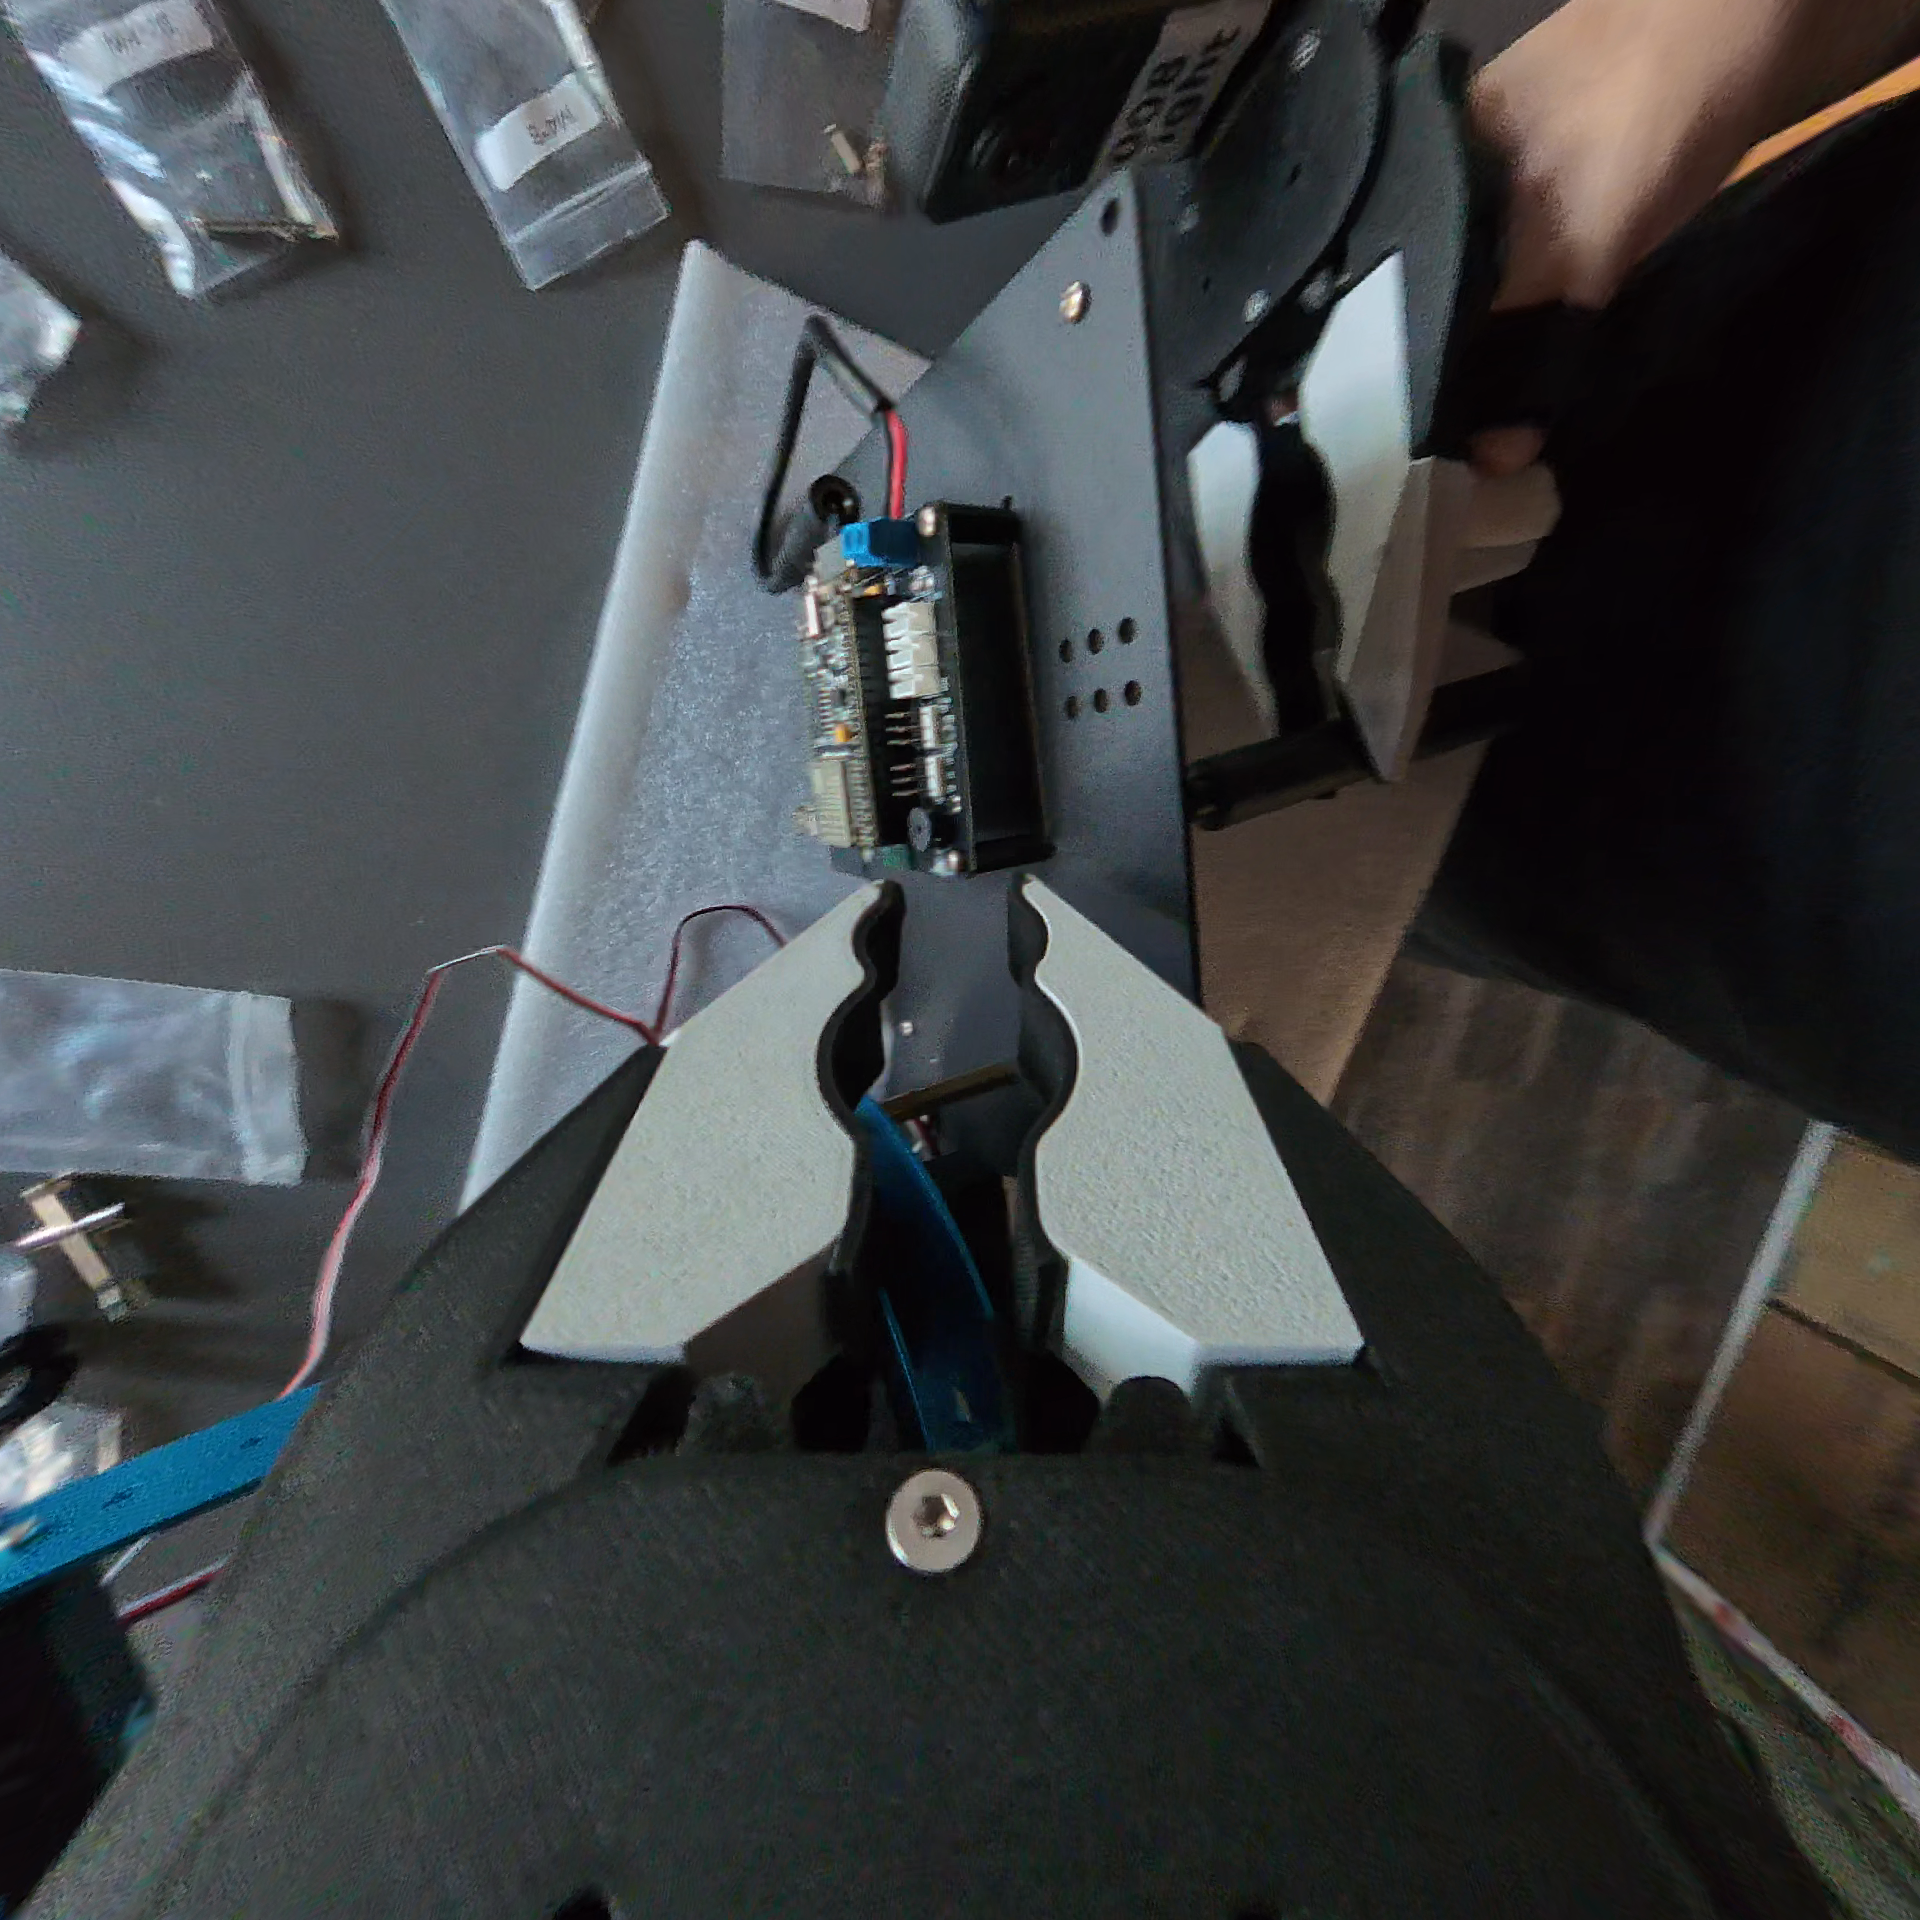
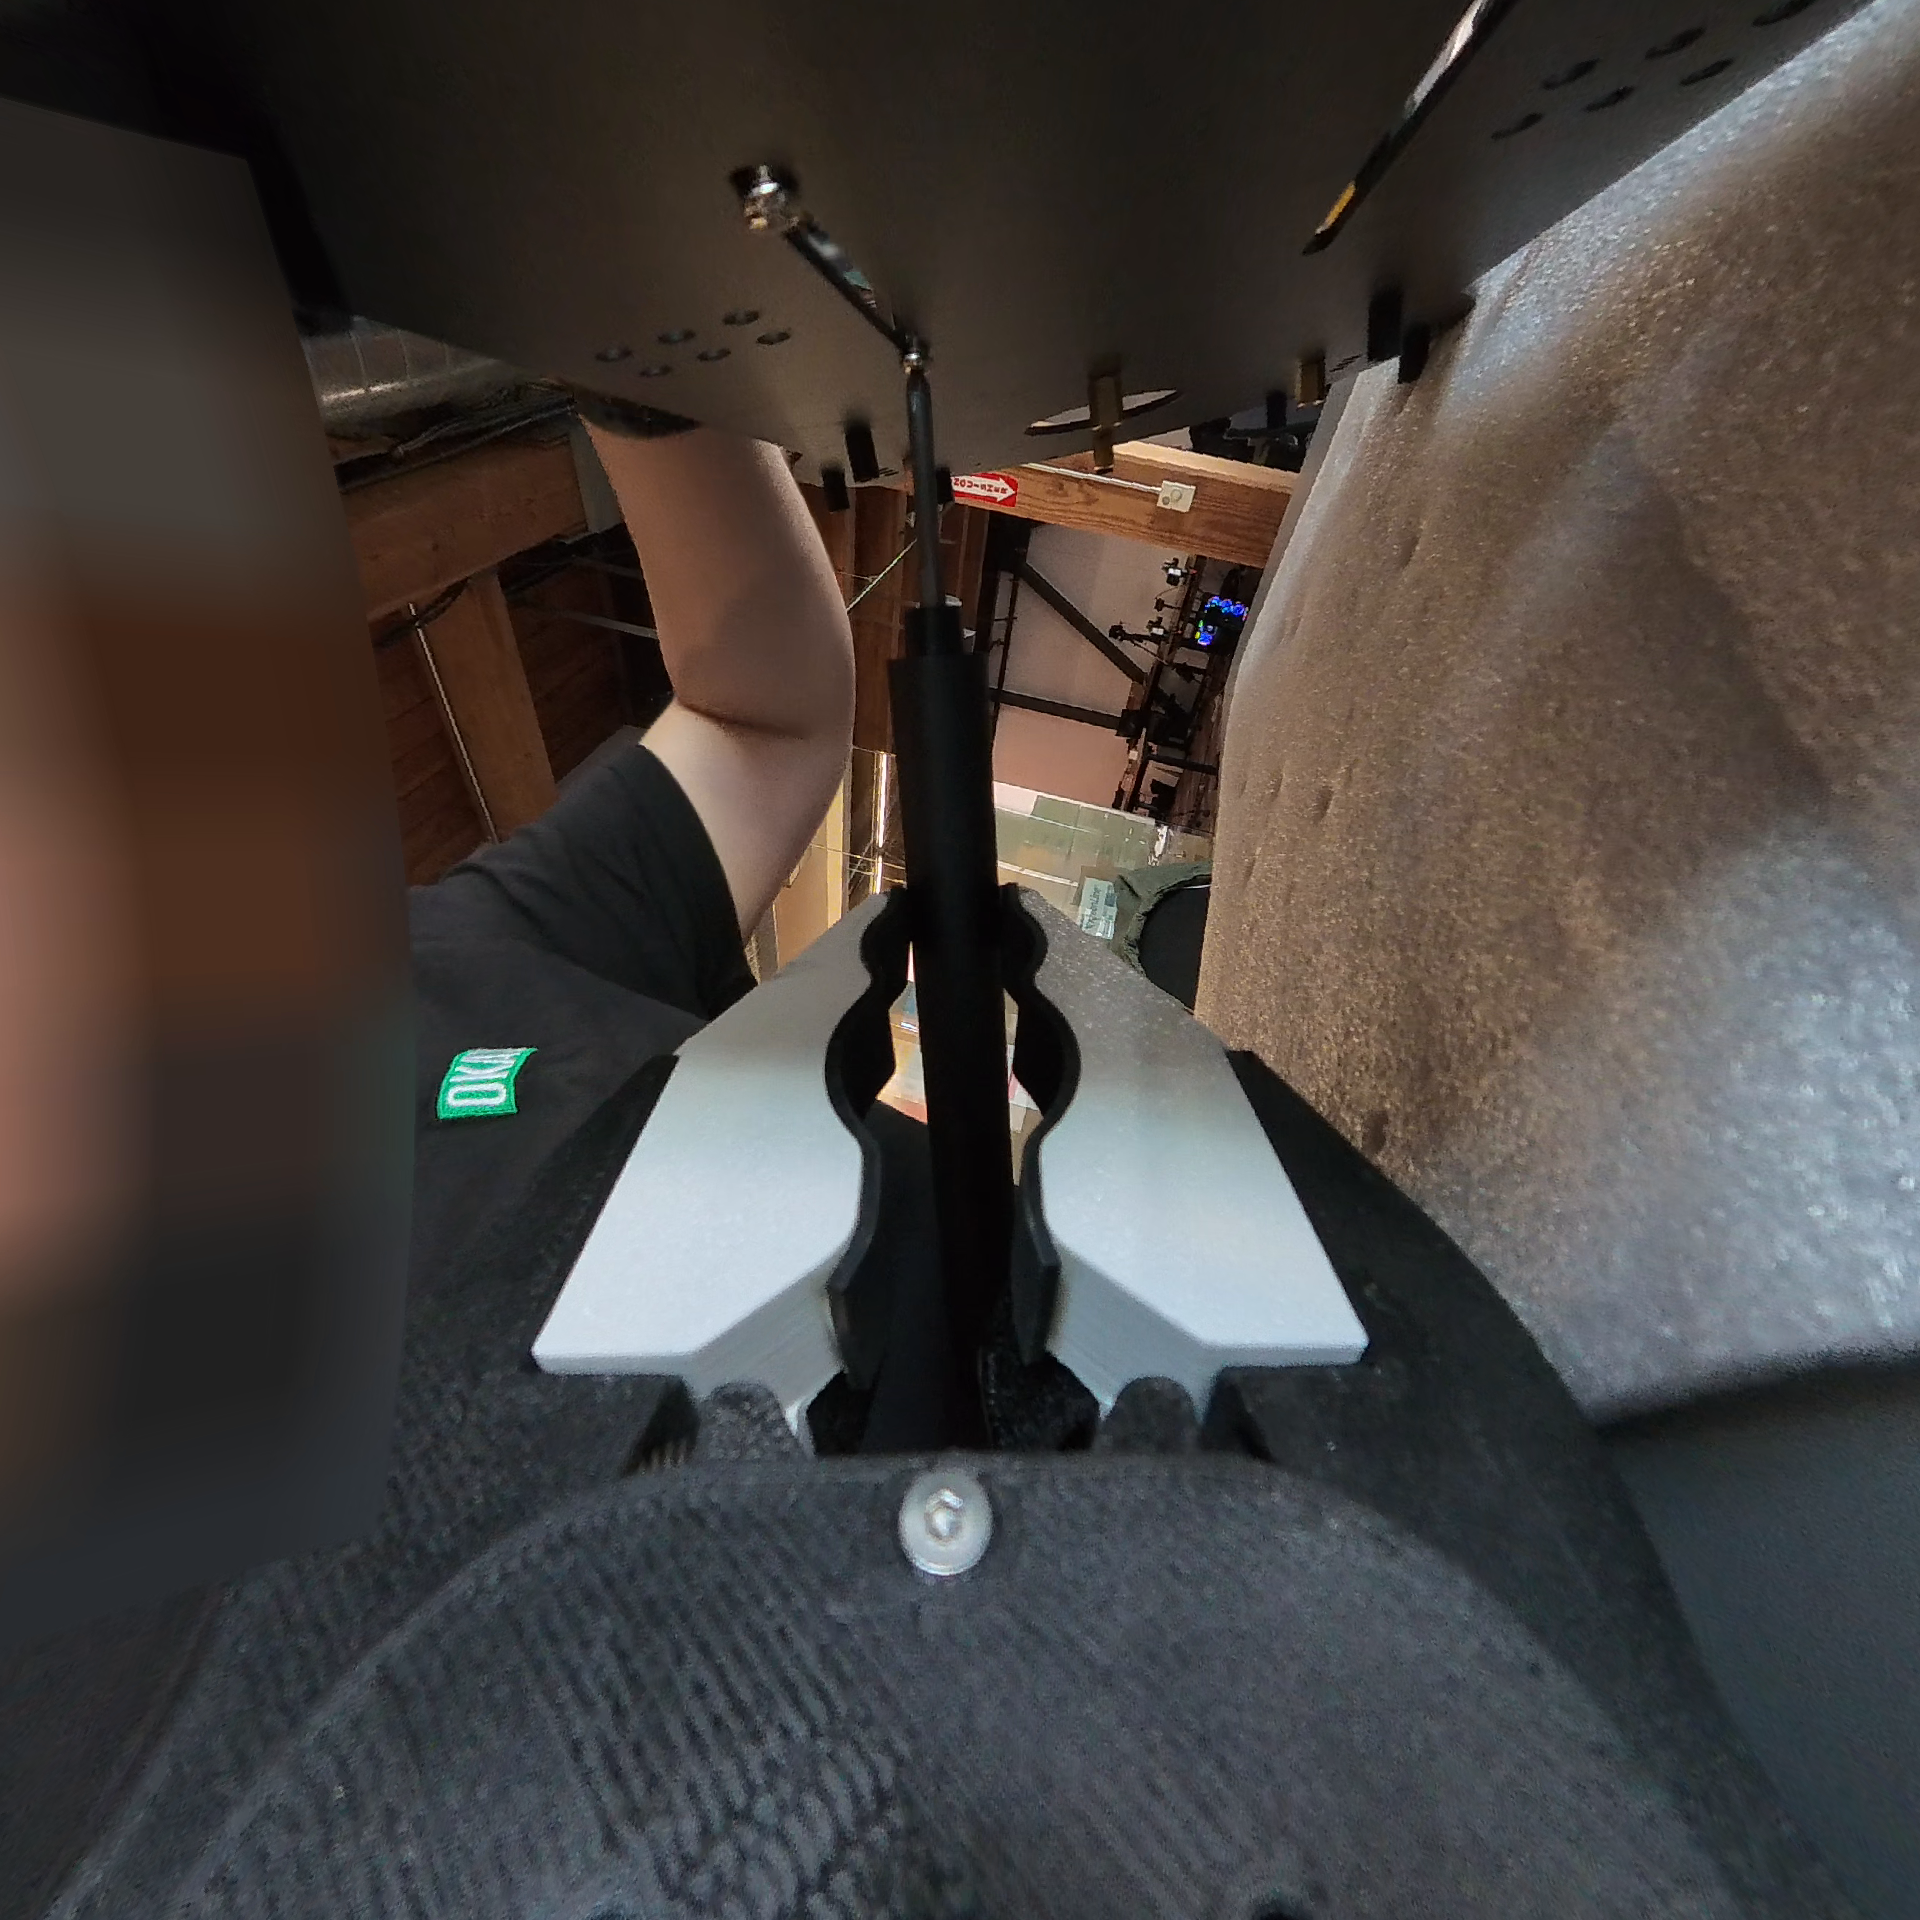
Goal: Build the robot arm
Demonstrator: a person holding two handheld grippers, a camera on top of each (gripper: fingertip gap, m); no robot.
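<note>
A dark metal plate [image 1: 1091, 499] stands on edge on a white foam sheet [image 1: 665, 665], with a circuit board [image 1: 883, 696] mounted on its face. My left gripper [image 1: 956, 894] is at the plate's near end, its jaws closed narrowly around a blue curved bracket [image 1: 925, 1278] there. My right gripper [image 2: 951, 904] is shut on a black screwdriver [image 2: 951, 831]. The screwdriver's tip rests on a screw [image 2: 914, 358] on the plate's other face [image 2: 644, 208]. The right gripper also shows in the left wrist view [image 1: 1299, 665], beyond the plate and held by a hand [image 1: 1590, 166].
Clear plastic bags of small parts [image 1: 540, 135] lie on the dark table [image 1: 260, 623]. Red and black wires [image 1: 416, 1039] run at the left, above a blue beam [image 1: 156, 1475]. A clear panel [image 1: 1787, 1403] sits at the lower right. The foam [image 2: 1558, 831] rises at the right; a person's arm [image 2: 748, 623] is behind.
</note>
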